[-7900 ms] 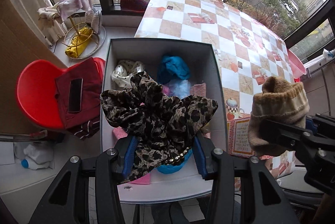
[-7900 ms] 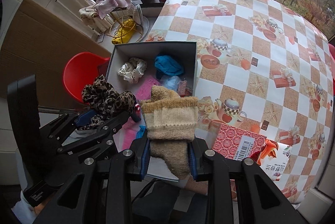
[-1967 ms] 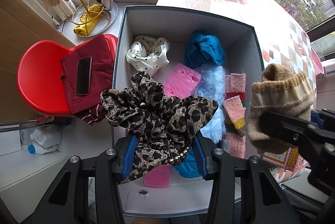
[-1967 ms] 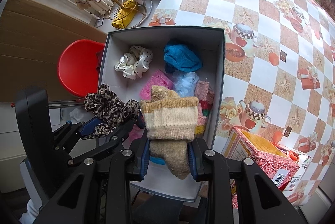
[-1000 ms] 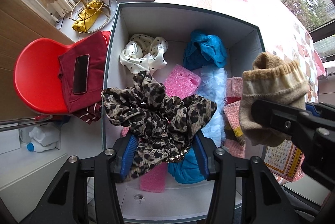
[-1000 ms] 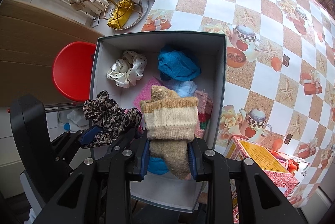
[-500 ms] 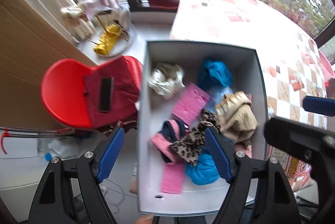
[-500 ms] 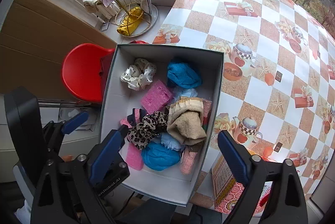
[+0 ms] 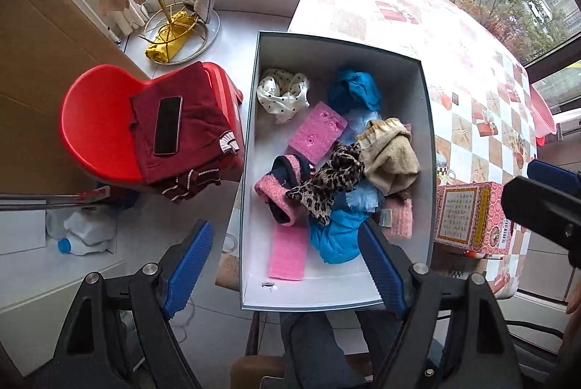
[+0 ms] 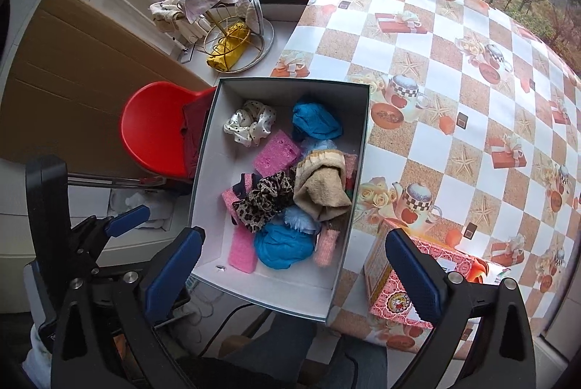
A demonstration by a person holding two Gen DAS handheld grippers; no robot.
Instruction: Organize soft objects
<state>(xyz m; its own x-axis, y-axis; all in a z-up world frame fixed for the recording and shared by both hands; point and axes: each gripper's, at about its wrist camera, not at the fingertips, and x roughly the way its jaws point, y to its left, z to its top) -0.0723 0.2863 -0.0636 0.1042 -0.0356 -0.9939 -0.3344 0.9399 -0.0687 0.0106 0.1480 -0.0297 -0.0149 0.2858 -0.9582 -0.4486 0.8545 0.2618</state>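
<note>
The leopard-print scrunchie [image 9: 330,178] [image 10: 267,198] lies loose in the white box [image 9: 254,134] [image 10: 207,149], on top of other soft items. The beige knit sock [image 9: 390,153] [image 10: 321,182] rests beside it, on its right. A white dotted scrunchie [image 9: 283,93], a pink sponge [image 9: 316,131] and blue cloths [image 9: 354,91] also lie in the box. My left gripper [image 9: 285,229] hangs above the box's near end, jaws opening, nothing between them. My right gripper [image 10: 294,233] is open wide and empty, also well above the box.
The box sits at the corner of a table with a checked cloth [image 10: 454,98]. A red patterned carton [image 9: 468,214] stands right of the box. Left of it is a red chair [image 9: 90,120] bearing a maroon garment and a phone [image 9: 167,124]. A wire stand [image 9: 170,40] is beyond.
Both grippers opened and let go: the leopard scrunchie and the beige sock dropped into the box. Both grippers have since risen, so the box looks smaller.
</note>
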